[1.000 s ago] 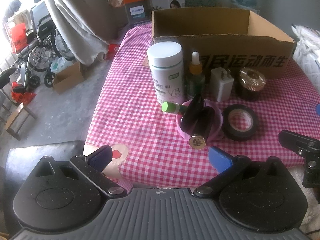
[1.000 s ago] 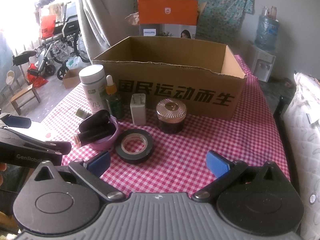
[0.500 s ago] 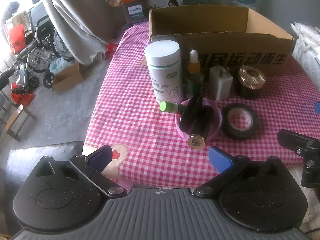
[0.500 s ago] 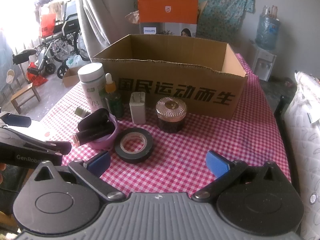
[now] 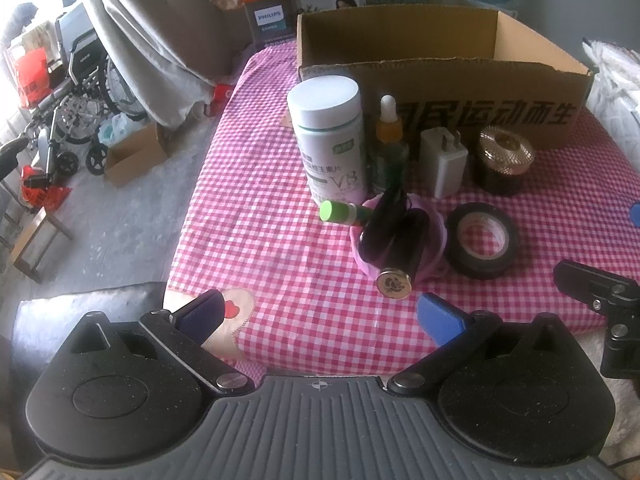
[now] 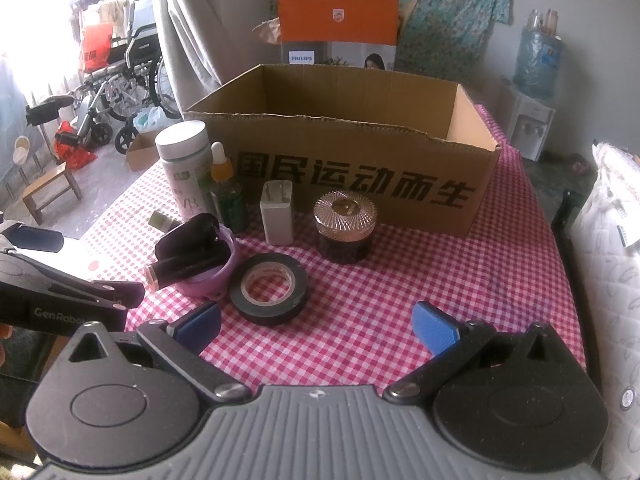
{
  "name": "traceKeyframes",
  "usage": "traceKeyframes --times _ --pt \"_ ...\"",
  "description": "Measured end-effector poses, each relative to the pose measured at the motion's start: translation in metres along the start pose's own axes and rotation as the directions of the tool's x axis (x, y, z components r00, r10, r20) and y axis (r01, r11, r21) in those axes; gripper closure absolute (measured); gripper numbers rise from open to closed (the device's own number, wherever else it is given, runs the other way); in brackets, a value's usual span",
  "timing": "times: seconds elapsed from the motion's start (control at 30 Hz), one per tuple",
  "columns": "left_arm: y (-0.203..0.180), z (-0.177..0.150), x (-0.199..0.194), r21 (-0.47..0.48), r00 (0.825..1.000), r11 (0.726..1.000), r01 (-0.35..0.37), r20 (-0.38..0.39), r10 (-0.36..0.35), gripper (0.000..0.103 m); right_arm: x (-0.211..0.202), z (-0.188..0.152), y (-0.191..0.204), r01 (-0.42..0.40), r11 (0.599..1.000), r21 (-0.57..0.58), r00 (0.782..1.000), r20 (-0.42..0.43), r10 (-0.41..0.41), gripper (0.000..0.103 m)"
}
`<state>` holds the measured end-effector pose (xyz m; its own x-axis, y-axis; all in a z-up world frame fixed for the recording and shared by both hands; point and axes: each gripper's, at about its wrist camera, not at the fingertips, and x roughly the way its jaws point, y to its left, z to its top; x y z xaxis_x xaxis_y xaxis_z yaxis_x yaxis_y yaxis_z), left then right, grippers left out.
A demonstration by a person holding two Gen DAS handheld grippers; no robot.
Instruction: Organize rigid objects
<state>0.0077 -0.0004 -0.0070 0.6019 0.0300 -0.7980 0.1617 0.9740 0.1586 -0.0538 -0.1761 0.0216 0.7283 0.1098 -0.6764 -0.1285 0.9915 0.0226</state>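
On the pink checked tablecloth (image 5: 260,208) stand a white pill bottle (image 5: 330,136), a dropper bottle (image 5: 390,132), a white charger (image 5: 442,164), a gold-lidded dark jar (image 5: 504,160), a black tape roll (image 5: 482,240), a green-capped tube (image 5: 340,213) and a pink bowl (image 5: 434,236) with dark tubes. An open cardboard box (image 5: 440,56) stands behind them. My left gripper (image 5: 320,316) is open at the near edge. My right gripper (image 6: 316,324) is open, just before the tape roll (image 6: 270,288). Both are empty.
A wheelchair (image 5: 76,92), a small carton (image 5: 134,156) and a wooden stool (image 5: 32,236) stand on the floor at left. An orange Philips box (image 6: 338,40) stands behind the cardboard box. A water dispenser (image 6: 534,92) and a white quilted cover (image 6: 608,280) are at right.
Both grippers have moved slightly forward toward the objects; the items look a little larger. Nothing was taken hold of or moved.
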Motion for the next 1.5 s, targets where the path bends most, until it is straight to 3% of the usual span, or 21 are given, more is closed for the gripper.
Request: traceKeyframes --times 0.57,0.77,0.87,1.07,1.17,1.23,1.3,1.37,1.5 --pt "-0.004 0.003 0.008 0.01 1.0 1.0 -0.001 -0.023 0.002 0.0 0.006 -0.001 -0.005 -0.004 1.0 0.02 1.0 -0.009 0.004 0.0" --pt "-0.01 0.002 0.0 0.041 0.998 0.999 0.035 0.053 -0.037 0.0 0.005 -0.002 -0.014 -0.018 0.998 0.066 1.0 0.022 0.017 0.0" --pt "-0.016 -0.001 -0.014 0.092 0.984 0.993 0.079 0.151 -0.093 0.0 0.001 -0.003 -0.029 -0.063 0.989 0.134 0.997 0.061 0.055 0.0" --pt "-0.031 -0.007 -0.033 0.204 0.93 0.968 0.147 0.304 -0.206 0.0 -0.004 -0.003 -0.066 -0.164 0.949 0.268 0.981 0.141 0.13 0.0" --pt "-0.039 -0.003 -0.031 0.232 0.925 0.962 0.143 0.315 -0.214 0.003 -0.001 0.0 -0.079 -0.261 0.908 0.329 0.962 0.16 0.219 0.004" --pt "-0.041 -0.003 -0.027 0.237 0.928 0.964 0.12 0.319 -0.193 0.007 0.006 0.004 -0.084 -0.343 0.864 0.368 0.939 0.162 0.304 0.009" --pt "-0.041 -0.002 -0.025 0.231 0.934 0.967 0.105 0.311 -0.176 0.008 0.016 0.012 -0.083 -0.422 0.817 0.392 0.906 0.158 0.392 0.019" --pt "-0.036 0.0 -0.02 0.206 0.942 0.972 0.116 0.286 -0.173 0.012 0.026 0.018 -0.077 -0.475 0.782 0.403 0.877 0.151 0.456 0.023" --pt "-0.014 -0.001 -0.014 0.138 0.956 0.978 0.157 0.229 -0.185 0.027 0.044 0.031 -0.062 -0.569 0.704 0.426 0.81 0.14 0.569 0.031"
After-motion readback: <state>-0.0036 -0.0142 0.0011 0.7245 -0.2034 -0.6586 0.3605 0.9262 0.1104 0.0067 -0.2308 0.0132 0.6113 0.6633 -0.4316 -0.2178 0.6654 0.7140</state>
